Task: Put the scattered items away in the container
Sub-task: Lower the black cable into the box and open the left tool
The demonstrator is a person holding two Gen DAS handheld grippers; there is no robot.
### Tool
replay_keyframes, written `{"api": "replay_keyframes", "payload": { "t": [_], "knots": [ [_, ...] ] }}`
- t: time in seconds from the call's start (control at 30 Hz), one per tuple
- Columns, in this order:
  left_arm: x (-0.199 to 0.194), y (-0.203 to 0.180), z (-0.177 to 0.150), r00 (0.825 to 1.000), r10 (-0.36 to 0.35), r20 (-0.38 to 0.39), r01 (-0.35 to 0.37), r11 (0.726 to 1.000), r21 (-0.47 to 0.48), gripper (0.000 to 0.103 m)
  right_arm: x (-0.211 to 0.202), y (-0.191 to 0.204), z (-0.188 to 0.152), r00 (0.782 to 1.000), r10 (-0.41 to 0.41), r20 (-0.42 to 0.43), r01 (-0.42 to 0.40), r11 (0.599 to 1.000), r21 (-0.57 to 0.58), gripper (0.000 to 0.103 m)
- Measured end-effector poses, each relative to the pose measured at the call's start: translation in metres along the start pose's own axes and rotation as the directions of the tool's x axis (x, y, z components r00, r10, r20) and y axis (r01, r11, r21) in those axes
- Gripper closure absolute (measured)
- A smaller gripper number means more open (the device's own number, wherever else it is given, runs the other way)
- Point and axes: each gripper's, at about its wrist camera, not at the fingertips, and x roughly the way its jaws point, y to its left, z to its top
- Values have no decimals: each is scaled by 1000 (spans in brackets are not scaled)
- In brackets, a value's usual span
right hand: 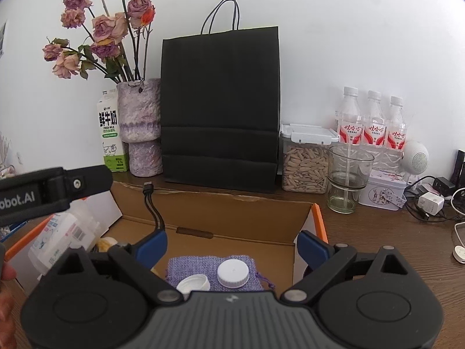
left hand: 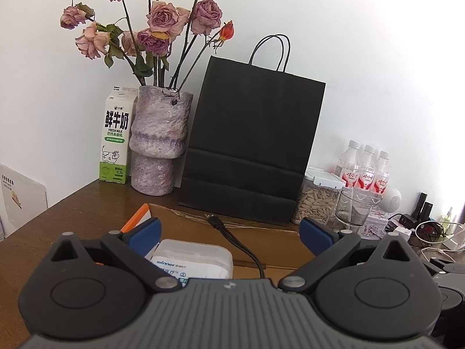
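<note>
Standing at the far left of the wooden desk point(right hand: 377, 232), a milk carton point(left hand: 114, 136) reads "FRESH MILK" beneath large Chinese characters. Next come a mottled vase point(left hand: 158, 142) of dried roses, a black paper bag point(left hand: 252, 145), a jar of seeds point(right hand: 305, 165) and three red-labelled water bottles point(right hand: 373, 119). The open cardboard box point(right hand: 232, 212) sits in front. Within it, from the left: a wipes pack point(left hand: 194, 258) marked "winner", a black cable point(left hand: 235, 241), then two white caps point(right hand: 232, 273) on a purple pouch point(right hand: 209, 267). The left gripper point(left hand: 229, 232), printed "obot.AI" on its side, and the right gripper point(right hand: 232, 245) both hover over the box, jaws spread wide, gripping nothing.
</note>
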Motion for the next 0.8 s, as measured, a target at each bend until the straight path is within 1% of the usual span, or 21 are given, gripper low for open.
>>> {"api": "replay_keyframes", "payload": {
  "t": [0.23,0.33,0.43,0.53,0.67,0.8],
  "knots": [
    [-15,0,-17,998,31,63,-33,999,34,0,-15,-1,-14,999,-22,49,23,1000,-19,6],
    [-26,2,-29,997,42,69,-46,997,57,0,-24,-1,-21,997,-34,68,36,999,-21,5],
    [-36,4,-37,997,51,60,-55,997,60,0,-35,0,-32,995,-39,87,41,999,-24,0],
    [-49,9,-46,997,59,59,-62,997,49,0,-49,1,-44,994,-43,97,46,998,-32,0],
    [-66,14,-55,996,71,59,-73,997,35,0,-69,0,-56,993,-35,111,37,999,-16,0],
    [-81,13,-63,995,77,68,-80,995,51,0,-87,-3,-70,994,-34,106,34,999,2,0]
  ]
}}
